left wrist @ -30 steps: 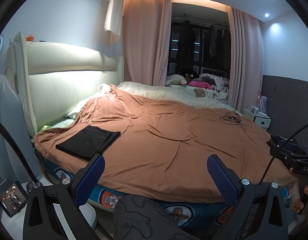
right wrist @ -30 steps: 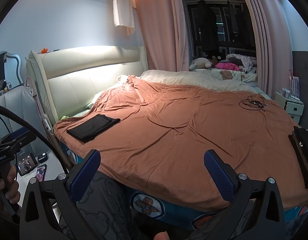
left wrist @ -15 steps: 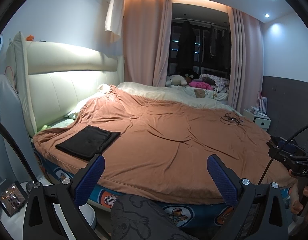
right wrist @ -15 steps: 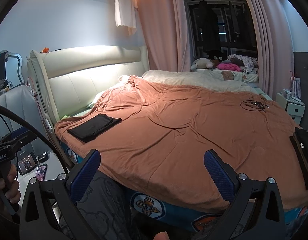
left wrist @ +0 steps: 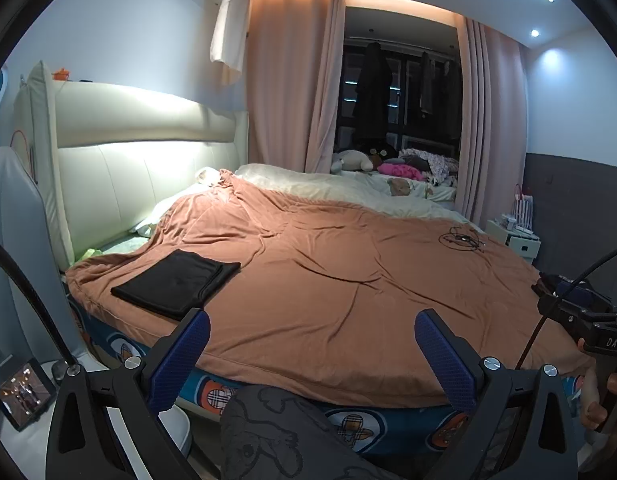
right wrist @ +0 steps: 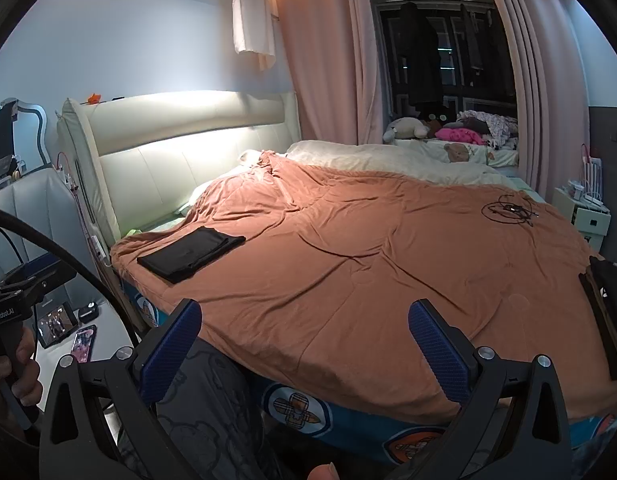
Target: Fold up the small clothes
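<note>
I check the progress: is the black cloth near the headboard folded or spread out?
Folded. The black cloth lies as a flat rectangle with layered edges on the orange blanket.

From my remote seat, the dark pile (right wrist: pixel 606 304) at the right edge of the right wrist view was cut off by the frame, so I could not tell what garments it held. The small screen (left wrist: pixel 23 394) beside the bed was too tiny to read. The cable tangle (left wrist: pixel 460 238) on the brown cover (left wrist: pixel 348 280) was too small to identify.
</note>
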`<state>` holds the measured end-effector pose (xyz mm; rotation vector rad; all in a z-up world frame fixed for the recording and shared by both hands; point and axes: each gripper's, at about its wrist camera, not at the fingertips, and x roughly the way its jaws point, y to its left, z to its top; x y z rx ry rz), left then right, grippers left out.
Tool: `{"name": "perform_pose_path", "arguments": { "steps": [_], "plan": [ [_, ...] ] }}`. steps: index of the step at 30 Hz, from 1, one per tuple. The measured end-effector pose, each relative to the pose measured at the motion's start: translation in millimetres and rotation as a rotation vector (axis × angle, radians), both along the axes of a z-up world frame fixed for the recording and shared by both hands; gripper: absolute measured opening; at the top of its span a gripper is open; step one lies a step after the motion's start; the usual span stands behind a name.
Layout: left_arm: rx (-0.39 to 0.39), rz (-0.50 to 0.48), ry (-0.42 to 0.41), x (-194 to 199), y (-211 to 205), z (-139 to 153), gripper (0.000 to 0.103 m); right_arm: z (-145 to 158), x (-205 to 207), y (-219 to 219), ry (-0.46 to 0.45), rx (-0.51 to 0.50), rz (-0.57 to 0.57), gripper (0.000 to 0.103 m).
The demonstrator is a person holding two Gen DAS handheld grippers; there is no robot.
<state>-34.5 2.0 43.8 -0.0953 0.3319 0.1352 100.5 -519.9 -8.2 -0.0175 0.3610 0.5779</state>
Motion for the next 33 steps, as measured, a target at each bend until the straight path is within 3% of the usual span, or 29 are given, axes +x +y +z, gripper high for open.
{"name": "perform_pose_path", "arguments": {
  "steps": [33],
  "plan": [
    [-0.004,0.001,0.008,-0.6,-8.0,3.1,0.103,-2.6,9.6,7.5,0.026,-0.014,-0.006,0.103]
  ]
}}
